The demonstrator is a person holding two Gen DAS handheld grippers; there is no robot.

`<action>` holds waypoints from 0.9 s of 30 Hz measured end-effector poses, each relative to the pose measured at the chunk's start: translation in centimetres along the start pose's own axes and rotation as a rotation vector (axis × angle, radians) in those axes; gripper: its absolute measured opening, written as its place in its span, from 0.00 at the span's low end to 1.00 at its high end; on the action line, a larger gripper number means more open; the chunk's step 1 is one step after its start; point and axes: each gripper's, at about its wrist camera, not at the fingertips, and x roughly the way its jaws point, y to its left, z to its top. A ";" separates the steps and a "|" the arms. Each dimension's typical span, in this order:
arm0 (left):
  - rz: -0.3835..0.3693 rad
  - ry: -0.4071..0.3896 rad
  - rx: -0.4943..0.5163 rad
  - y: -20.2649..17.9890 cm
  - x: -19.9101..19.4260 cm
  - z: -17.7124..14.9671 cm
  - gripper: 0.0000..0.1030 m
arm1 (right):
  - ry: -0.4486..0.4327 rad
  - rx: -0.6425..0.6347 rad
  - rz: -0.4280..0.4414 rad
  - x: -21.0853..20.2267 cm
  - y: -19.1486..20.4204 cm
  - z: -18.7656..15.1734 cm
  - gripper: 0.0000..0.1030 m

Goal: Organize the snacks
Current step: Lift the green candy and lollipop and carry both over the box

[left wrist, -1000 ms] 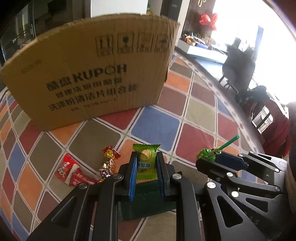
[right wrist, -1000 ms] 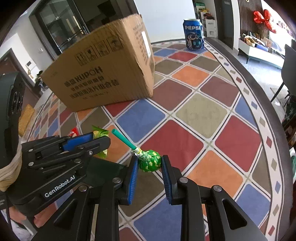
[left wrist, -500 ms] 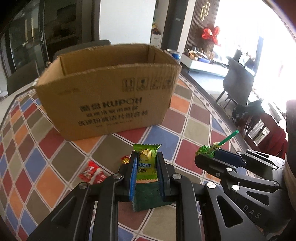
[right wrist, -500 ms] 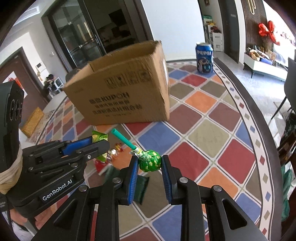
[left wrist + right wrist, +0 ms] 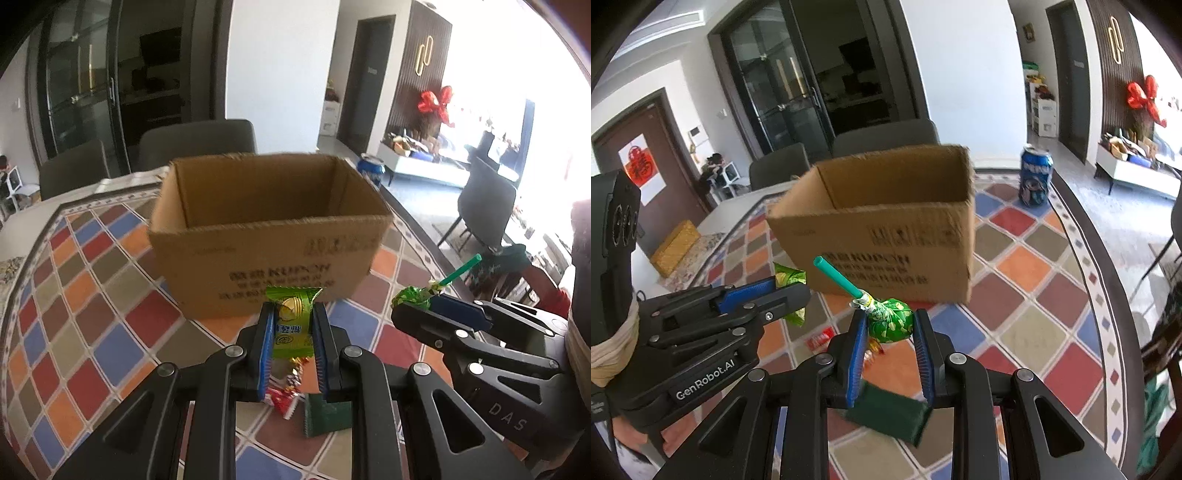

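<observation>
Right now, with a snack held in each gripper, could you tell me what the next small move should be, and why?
Probably carry both forward over the open cardboard box. The left gripper is shut on a green packet, the right gripper on a green lollipop, and both are held short of the box's near wall, so neither snack would drop inside yet.

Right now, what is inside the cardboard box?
Only bare inner walls of the cardboard box show, in both wrist views. Its floor is hidden behind the near wall, so whether any snacks lie in it cannot be told.
</observation>
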 end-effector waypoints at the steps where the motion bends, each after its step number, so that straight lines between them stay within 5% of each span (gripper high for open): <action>1: 0.003 -0.006 -0.002 0.2 -0.2 0.2 0.20 | -0.008 -0.005 0.003 -0.1 0.3 0.3 0.26; 17: 0.049 -0.082 -0.021 3.2 -1.5 4.2 0.20 | -0.096 -0.049 0.032 0.2 3.1 5.6 0.26; 27: 0.077 -0.075 -0.010 4.5 0.5 7.0 0.20 | -0.076 -0.067 0.024 2.5 3.1 9.0 0.26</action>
